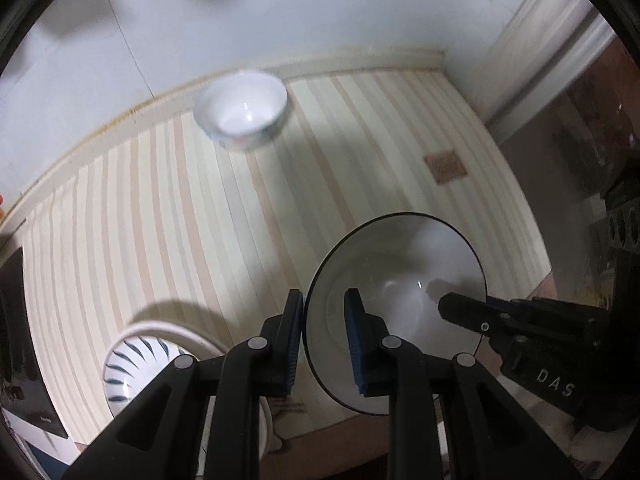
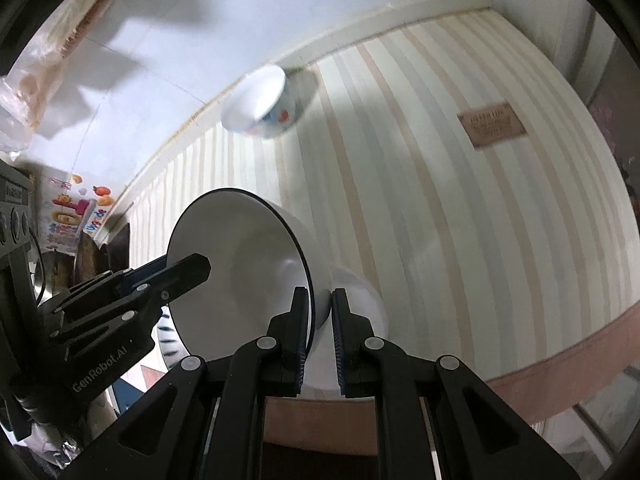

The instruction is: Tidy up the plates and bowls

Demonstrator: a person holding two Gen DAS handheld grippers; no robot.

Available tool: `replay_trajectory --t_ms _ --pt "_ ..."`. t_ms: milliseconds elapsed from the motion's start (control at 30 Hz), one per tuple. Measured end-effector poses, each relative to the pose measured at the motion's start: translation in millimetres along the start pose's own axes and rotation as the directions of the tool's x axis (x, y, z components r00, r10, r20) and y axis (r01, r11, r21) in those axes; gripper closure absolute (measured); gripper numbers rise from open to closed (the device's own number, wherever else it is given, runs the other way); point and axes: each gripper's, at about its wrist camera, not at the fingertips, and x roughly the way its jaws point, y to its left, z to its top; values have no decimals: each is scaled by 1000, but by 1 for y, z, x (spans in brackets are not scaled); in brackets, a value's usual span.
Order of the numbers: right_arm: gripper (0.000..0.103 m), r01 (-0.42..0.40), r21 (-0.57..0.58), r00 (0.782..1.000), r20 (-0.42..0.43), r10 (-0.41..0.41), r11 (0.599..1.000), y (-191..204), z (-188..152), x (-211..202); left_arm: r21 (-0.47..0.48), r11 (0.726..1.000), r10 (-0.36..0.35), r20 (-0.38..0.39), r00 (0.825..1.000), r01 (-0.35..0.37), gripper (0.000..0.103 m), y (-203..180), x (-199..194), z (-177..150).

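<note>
A white bowl with a thin black rim (image 1: 400, 280) hangs tilted above the striped tablecloth (image 1: 180, 208). My left gripper (image 1: 324, 296) is shut on its near-left rim. My right gripper (image 1: 452, 306) clamps the opposite side. In the right wrist view the same bowl (image 2: 240, 264) has its wall between the right gripper (image 2: 320, 294) pads, and the left gripper (image 2: 192, 266) bites the far rim. A small white bowl with coloured marks (image 1: 242, 110) (image 2: 260, 104) stands at the back by the wall. A blue-striped bowl (image 1: 132, 364) rests on a white plate (image 1: 200, 340) at lower left.
A brown label patch (image 1: 446, 168) (image 2: 492, 124) lies on the cloth to the right. The pale wall (image 1: 280, 20) borders the table's far side. A dark flat object (image 1: 18, 340) sits at the left edge. Colourful packaging (image 2: 72, 216) and a plastic bag (image 2: 24, 92) stand far left.
</note>
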Motion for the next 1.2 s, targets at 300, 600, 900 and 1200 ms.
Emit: replay_trajectory --t_ms 300,600,900,1200 --pt "90 41 17 997 -62 -40 999 -19 -18 28 33 999 23 -80 997 -21 84 -8 33 -18" --pt "90 58 22 992 -112 -56 998 -27 -25 48 54 998 49 -124 991 -42 84 -11 50 -23" --pt "90 69 11 990 -128 -67 998 -25 -22 57 72 995 78 -133 988 -69 84 -14 59 -24" --pt "89 106 -16 987 -117 -107 994 -18 -19 56 63 995 87 -149 985 -78 84 -13 65 -26"
